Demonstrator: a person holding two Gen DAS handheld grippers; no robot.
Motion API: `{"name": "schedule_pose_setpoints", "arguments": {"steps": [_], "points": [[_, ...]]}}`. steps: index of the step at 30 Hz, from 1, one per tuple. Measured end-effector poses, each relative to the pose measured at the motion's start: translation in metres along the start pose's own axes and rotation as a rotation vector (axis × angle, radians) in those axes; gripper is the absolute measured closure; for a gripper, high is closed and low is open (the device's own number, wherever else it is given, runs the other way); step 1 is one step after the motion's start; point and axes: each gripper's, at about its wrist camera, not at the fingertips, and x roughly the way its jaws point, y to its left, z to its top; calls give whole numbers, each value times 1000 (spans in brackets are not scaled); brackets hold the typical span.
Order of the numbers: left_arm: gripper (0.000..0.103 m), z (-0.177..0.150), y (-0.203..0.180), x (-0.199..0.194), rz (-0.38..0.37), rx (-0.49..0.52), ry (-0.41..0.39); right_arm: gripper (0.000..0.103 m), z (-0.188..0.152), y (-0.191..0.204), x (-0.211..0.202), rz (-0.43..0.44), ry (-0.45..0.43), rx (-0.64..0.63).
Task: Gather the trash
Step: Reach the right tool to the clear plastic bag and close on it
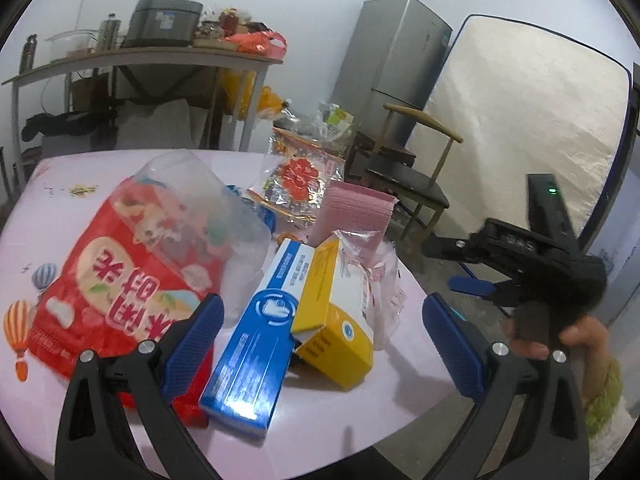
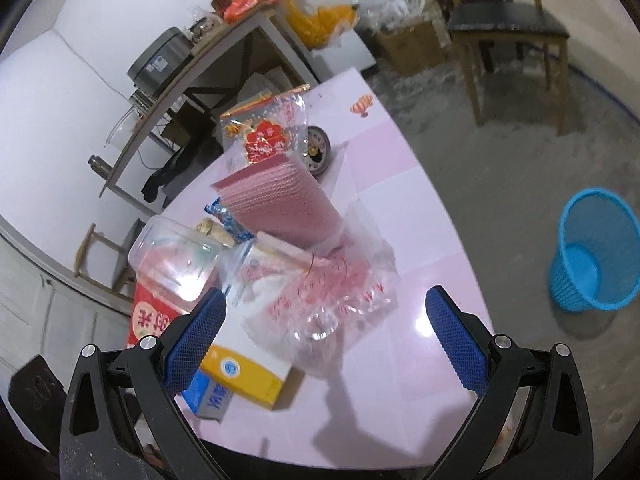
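A heap of trash lies on the pink table (image 1: 64, 172): a red snack bag (image 1: 112, 280), a clear plastic tub (image 1: 192, 200), a blue box (image 1: 256, 336), a yellow box (image 1: 336, 320) and a crumpled clear wrapper (image 2: 320, 296). My left gripper (image 1: 324, 332) hangs open just above the blue and yellow boxes, gripping nothing. My right gripper (image 2: 326, 328) is open over the clear wrapper and the yellow box (image 2: 244, 376), also holding nothing. In the left wrist view the right gripper (image 1: 468, 264) shows off the table's right edge, held by a hand (image 1: 560, 336).
A blue mesh wastebasket (image 2: 596, 248) stands on the concrete floor right of the table. A pink cloth stack (image 2: 280, 204), a red-and-gold packet (image 2: 264, 136) and a small round clock (image 2: 318, 150) lie farther back. Beyond are a chair (image 1: 408, 176), a fridge (image 1: 396, 64) and a cluttered shelf table (image 1: 140, 56).
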Motion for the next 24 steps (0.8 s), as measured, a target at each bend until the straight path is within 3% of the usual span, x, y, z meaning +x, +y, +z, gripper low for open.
{"name": "schedule_pose_setpoints", "arguments": {"steps": [2,7,11,18,24], "points": [[9,4,3,10,-25,-10,28,7,6,-5,10,26,23,39],[29,10,2,43,-55,-8,136,11,13,-16,25,71,55,108],[35,9,1,60,-65,-17,203,17,13,-22,35,88,81,146],[51,7,-2,78,-73,-15,267,37,6,-35,49,132,113,224],[53,5,-4,75,-159,-61,282,63,0,-45,43,158,107,258]]}}
